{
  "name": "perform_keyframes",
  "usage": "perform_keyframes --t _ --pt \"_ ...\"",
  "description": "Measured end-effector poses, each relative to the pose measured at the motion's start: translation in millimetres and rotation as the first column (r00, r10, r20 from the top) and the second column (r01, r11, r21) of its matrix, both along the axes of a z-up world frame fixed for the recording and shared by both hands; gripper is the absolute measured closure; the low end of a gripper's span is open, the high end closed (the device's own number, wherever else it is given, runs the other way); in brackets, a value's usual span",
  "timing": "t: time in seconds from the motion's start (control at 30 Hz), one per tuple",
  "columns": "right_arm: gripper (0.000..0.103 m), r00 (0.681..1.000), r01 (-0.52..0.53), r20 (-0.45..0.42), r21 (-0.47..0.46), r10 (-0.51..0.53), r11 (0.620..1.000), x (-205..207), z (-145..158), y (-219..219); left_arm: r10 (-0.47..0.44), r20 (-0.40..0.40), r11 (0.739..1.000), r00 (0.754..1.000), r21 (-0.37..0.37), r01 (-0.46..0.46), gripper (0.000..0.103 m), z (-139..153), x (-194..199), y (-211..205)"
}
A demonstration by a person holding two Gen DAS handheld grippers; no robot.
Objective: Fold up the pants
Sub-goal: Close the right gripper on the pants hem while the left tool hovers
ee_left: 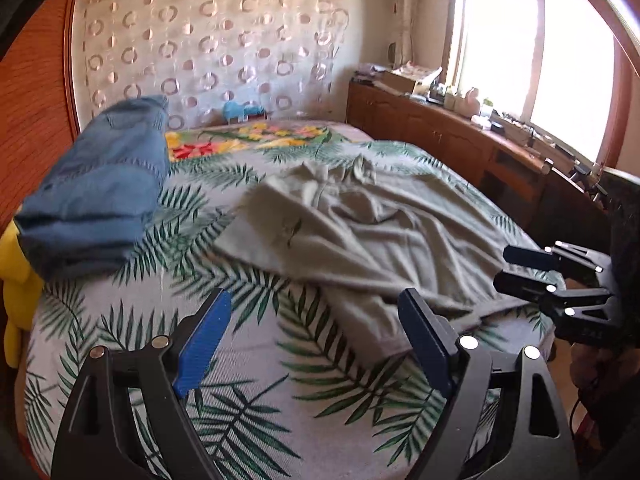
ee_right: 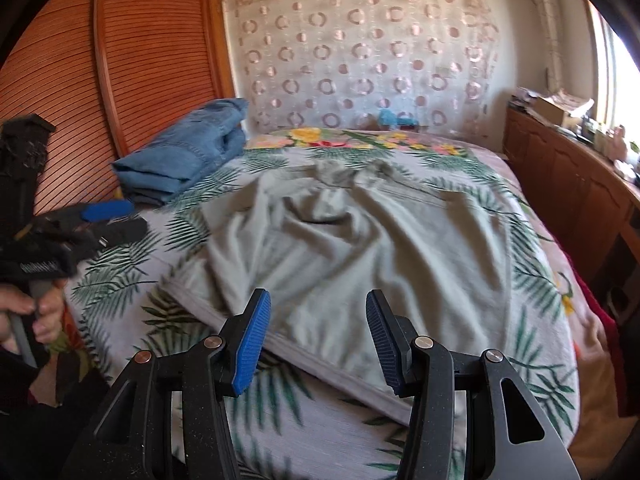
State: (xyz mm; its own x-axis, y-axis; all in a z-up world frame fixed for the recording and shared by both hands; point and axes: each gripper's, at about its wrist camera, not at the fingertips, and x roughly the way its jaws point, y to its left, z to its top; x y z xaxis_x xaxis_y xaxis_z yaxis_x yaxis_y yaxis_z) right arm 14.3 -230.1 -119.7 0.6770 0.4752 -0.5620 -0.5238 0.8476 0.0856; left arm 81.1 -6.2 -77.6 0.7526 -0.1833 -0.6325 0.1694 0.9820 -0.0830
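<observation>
Pale grey-green crumpled garment lies spread across the middle of the bed, on a grey bedspread with green palm-leaf print; wrinkled, not flat, near hem toward the cameras. Cannot tell from its shape whether it is the pants. Folded blue denim garment sits stacked at the bed's left edge, next to the brown slatted wooden door, well apart from the grey-green one.

Left gripper, black frame with blue ribbed pads, is released: jaws spread wide, nothing between them, hovering above bare bedspread just beside the near-left corner of the grey-green garment. Right gripper, same build, also released, jaws apart and empty, hovering over the garment's near hem.

In the left wrist view the right gripper shows at the right edge, over the garment's right side. In the right wrist view the left gripper shows at far left, with the person's hand on its handle.

Sheer curtain with ring pattern hangs behind the bed. Wooden cabinet row runs under a bright window.
</observation>
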Motion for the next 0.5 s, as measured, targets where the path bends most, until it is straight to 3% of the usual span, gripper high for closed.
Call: perform_keyframes --t 0.5 --pt "0.066 0.991 -0.105 -0.084 -0.033 0.102 0.994 24 -19 29 -0.006 -0.104 1.0 0.995 0.018 0.008 0.017 -34 5 -2"
